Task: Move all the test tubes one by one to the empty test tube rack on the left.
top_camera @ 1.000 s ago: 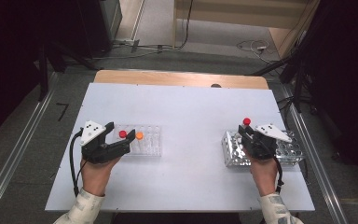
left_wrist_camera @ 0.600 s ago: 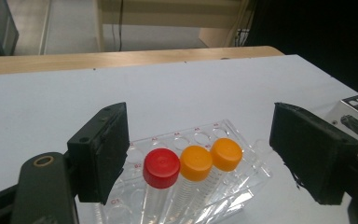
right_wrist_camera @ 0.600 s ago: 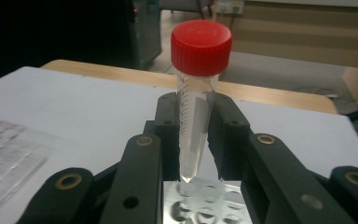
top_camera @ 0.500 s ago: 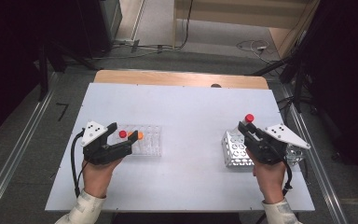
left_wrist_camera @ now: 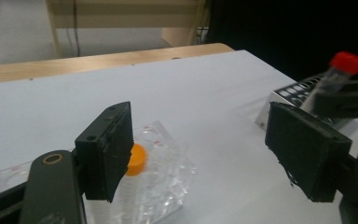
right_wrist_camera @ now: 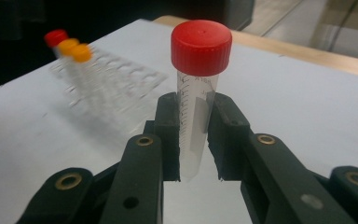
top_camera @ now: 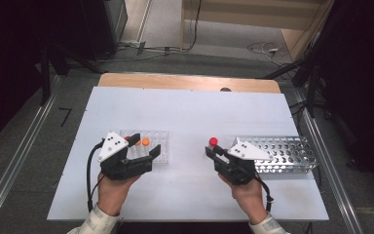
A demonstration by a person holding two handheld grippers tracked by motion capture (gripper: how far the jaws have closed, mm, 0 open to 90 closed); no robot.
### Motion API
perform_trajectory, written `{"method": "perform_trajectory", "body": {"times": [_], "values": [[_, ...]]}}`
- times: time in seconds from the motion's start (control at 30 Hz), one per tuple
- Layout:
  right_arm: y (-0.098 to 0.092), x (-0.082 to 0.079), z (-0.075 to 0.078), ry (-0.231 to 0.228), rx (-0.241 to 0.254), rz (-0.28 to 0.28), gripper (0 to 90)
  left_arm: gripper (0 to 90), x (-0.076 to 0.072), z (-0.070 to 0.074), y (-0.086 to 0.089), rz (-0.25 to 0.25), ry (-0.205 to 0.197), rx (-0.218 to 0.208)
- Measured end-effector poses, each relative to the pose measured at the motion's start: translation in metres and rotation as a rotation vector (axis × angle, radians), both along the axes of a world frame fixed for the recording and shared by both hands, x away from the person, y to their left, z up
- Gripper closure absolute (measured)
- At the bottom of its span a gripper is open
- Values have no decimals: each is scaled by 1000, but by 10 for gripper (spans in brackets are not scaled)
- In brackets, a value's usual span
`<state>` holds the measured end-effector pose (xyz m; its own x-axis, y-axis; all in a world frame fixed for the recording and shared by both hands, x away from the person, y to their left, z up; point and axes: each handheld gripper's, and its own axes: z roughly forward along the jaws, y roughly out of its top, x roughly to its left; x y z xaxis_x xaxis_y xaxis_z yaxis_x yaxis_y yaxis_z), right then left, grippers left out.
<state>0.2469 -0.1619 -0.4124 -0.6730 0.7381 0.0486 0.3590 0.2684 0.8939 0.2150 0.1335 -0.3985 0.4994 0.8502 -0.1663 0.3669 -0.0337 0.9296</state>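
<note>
Right tool (right_wrist_camera: 193,140) grips a red-capped tube (right_wrist_camera: 196,93) upright, pads pressed on both its sides, at centre-right of the high view, just left of the metal rack (top_camera: 282,153). Left tool (left_wrist_camera: 200,158) at lower left stands wide with nothing between its pads, jaws just closing a little, beside the clear rack (left_wrist_camera: 168,172) with an orange-capped tube (left_wrist_camera: 135,161) on the white tabletop (top_camera: 190,112).
</note>
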Motion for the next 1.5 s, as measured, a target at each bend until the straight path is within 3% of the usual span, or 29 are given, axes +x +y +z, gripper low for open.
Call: {"method": "perform_trajectory", "body": {"times": [0.3,0.47,0.6,0.73,0.9,0.97,1.07,1.27,1.5], "values": [[52,-12,-18,30,-63,145,718,381,-12,-2,-32,-152,-12,24],[71,-17,-19,15,-81,197,718,527,-13,-5,-37,-173,-10,54],[76,-20,-14,9,-70,210,718,610,-12,-7,-36,-166,-6,48],[77,-21,-15,9,-73,213,718,686,-11,-10,-37,-169,-11,62],[76,-20,-17,19,-68,219,701,700,-11,-9,-35,-169,-9,65],[76,-20,-16,32,-66,236,571,700,-12,-6,-32,-168,-15,52],[72,-20,-16,45,-66,239,502,700,-13,0,-25,-157,-26,39],[53,-19,-14,51,-65,213,414,701,-11,7,-7,-120,-20,7],[23,-21,-14,65,-67,154,414,701,-15,10,16,-75,-16,8]]}}
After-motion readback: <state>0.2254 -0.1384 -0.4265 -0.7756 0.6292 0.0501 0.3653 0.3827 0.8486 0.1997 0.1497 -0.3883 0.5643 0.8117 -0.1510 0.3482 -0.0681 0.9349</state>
